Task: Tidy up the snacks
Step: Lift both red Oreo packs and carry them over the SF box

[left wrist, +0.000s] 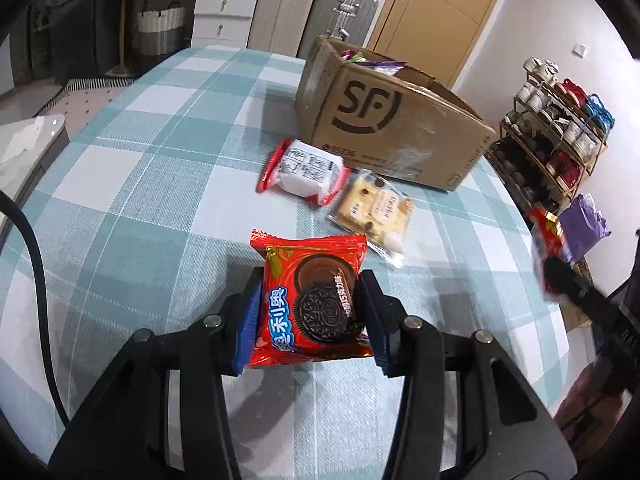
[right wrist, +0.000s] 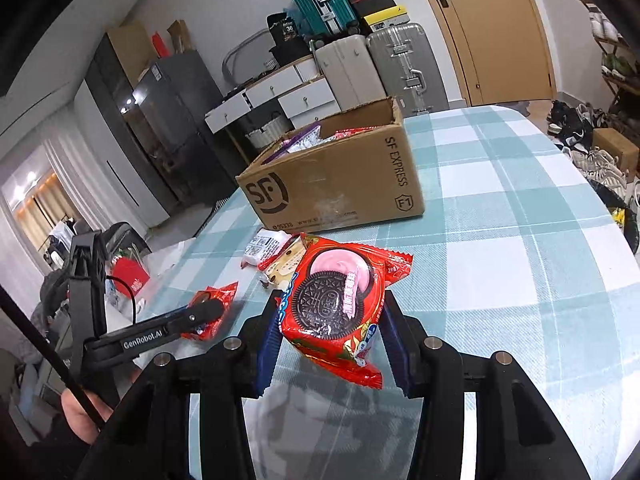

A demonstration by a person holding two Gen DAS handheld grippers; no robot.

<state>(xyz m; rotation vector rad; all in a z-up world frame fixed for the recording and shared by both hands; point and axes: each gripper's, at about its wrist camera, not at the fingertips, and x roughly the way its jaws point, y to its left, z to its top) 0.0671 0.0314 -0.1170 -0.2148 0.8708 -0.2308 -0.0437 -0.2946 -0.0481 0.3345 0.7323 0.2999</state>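
Left wrist view: checked tabletop (left wrist: pixel 140 160), cardboard box (left wrist: pixel 392 128) upper centre, part-filled with snacks. Left gripper (left wrist: pixel 312 320) clamps chocolate Oreo pack (left wrist: pixel 312 300) at lower centre; right gripper (right wrist: pixel 332 332) clamps strawberry Oreo pack (right wrist: pixel 340 308). Step looks like carrying. Next: reach over box, release.

The right gripper (right wrist: pixel 330 330) clamps a red Oreo packet with pink cream printed on it (right wrist: pixel 340 312) between blue pads, above the teal-and-white checked tablecloth (right wrist: pixel 500 240). Behind stands an open brown cardboard box (right wrist: pixel 340 184) holding snacks; at left the left gripper (right wrist: pixel 208 312) grips another red packet (right wrist: pixel 214 300)
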